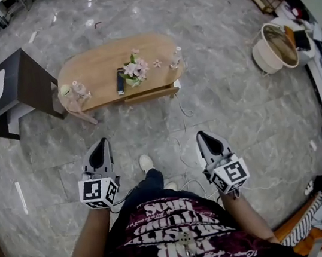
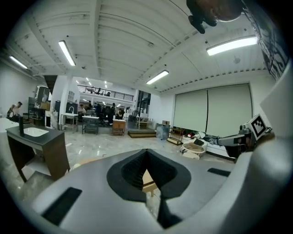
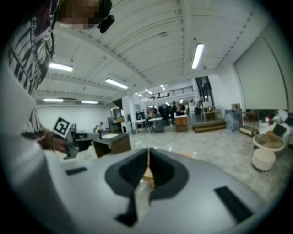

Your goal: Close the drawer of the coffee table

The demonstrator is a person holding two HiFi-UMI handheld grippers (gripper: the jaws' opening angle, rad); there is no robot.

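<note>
The oval wooden coffee table (image 1: 97,68) stands on the grey marble floor some way ahead of me. It bears a small flower pot (image 1: 134,73), a dark remote (image 1: 120,81) and small bottles. Its drawer front (image 1: 144,96) juts out a little under the near edge. My left gripper (image 1: 99,145) and right gripper (image 1: 202,137) are held side by side above the floor, well short of the table, both shut and empty. Only a sliver of the table (image 2: 147,179) shows past the closed jaws in the left gripper view, and likewise a sliver of the table (image 3: 147,172) in the right gripper view.
A dark desk (image 1: 17,81) stands left of the table. A round cream tub (image 1: 274,46) sits at the right. A white cable (image 1: 184,151) trails over the floor between me and the table. My shoe (image 1: 146,162) shows between the grippers. Orange striped gear (image 1: 304,229) lies at the lower right.
</note>
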